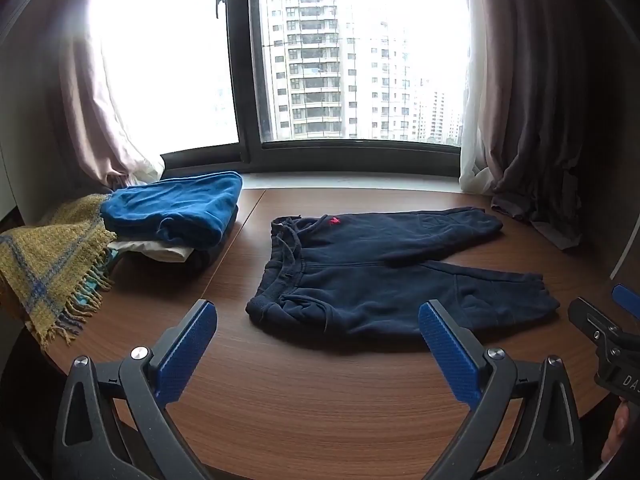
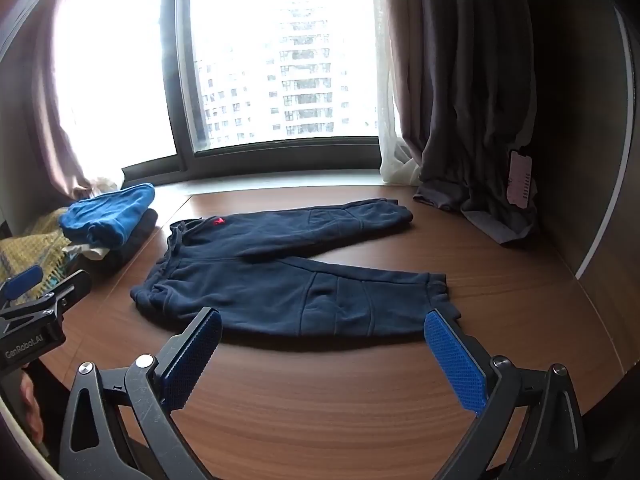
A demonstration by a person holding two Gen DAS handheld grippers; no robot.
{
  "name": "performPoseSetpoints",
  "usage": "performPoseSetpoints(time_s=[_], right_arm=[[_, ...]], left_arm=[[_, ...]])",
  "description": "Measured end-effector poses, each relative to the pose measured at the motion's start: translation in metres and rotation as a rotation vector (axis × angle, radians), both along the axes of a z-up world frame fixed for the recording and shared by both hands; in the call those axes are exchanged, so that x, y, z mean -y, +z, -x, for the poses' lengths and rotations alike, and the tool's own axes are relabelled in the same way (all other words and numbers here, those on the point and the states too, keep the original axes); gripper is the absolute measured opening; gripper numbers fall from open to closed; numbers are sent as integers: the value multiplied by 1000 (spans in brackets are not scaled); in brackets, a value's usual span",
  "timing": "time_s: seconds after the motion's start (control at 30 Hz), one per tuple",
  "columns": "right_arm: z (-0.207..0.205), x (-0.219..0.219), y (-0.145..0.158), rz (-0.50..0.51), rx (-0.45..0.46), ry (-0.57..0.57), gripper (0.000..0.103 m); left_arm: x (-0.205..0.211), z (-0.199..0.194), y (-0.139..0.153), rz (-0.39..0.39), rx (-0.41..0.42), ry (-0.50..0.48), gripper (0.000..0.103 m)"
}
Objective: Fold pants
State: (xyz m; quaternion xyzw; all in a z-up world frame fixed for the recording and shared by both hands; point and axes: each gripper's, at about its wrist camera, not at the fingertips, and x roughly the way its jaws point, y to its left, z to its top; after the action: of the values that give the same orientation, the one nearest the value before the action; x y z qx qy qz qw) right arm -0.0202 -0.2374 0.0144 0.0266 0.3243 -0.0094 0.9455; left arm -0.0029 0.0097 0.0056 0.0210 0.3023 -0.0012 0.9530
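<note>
1. Where the left gripper (image 1: 318, 344) hovers low over the wooden table (image 1: 320, 400), its blue pads stand wide apart, gripping nothing; the navy pants (image 1: 384, 276) lie flat just ahead of it.
2. The pants' long axis runs crosswise to both grippers: waistband (image 1: 280, 264) toward the left, two cuffed legs toward the right, splayed in a shallow V.
3. The right gripper (image 2: 322, 350) is likewise spread and empty, with the near leg's hem (image 2: 438, 284) just beyond its right finger.
4. Bare tabletop lies between the gripper tips and the near edge of the pants.
5. Left of the waistband, a stack of folded clothes (image 1: 180, 212) and a fringed yellow blanket (image 1: 48, 256) sit close by.
6. Beyond the far leg, curtains (image 2: 472, 120) drape onto the table's right rear corner.
</note>
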Motion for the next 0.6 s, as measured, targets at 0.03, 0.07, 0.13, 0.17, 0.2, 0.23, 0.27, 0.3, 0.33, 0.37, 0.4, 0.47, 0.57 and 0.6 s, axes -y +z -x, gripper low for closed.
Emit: performPoseSetpoints(time_s=[0.03,0.07,0.13,0.17,0.2,0.23,0.27,0.3,0.33,0.37,0.4,0.47,0.57,0.6], right_arm=[[0,0,0,0,0,0,102],[0,0,0,0,0,0,102],[0,0,0,1,0,1,102],[0,0,0,1,0,1,102],[0,0,0,2,1,1,102],[-1,-1,0,1,1,1,102],[0,0,0,2,1,1,102],[0,0,0,2,1,1,102],[0,0,0,2,1,1,102],[-1,0,0,2,1,1,102],[-1,0,0,2,0,1,102],[-2,0,-1,2,1,0,102],[-2,1,-1,3,1,1,102],[1,1,1,3,1,1,102]], left_arm=[[0,0,0,1,-1,-2,103],[-1,0,0,2,1,-1,103],[-2,0,0,2,2,-2,103],[-2,0,0,3,2,-3,103],[-2,0,0,3,3,-3,103],[-2,0,0,3,3,-3,103],[-2,1,0,3,4,-3,103],[-2,1,0,3,4,-3,103],[-2,1,0,2,4,-1,103],[-2,1,0,3,3,-2,103],[-1,1,0,3,3,-3,103],[-1,2,0,1,4,-1,103],[-1,4,0,4,1,-2,103],[-1,4,0,3,0,-4,103]])
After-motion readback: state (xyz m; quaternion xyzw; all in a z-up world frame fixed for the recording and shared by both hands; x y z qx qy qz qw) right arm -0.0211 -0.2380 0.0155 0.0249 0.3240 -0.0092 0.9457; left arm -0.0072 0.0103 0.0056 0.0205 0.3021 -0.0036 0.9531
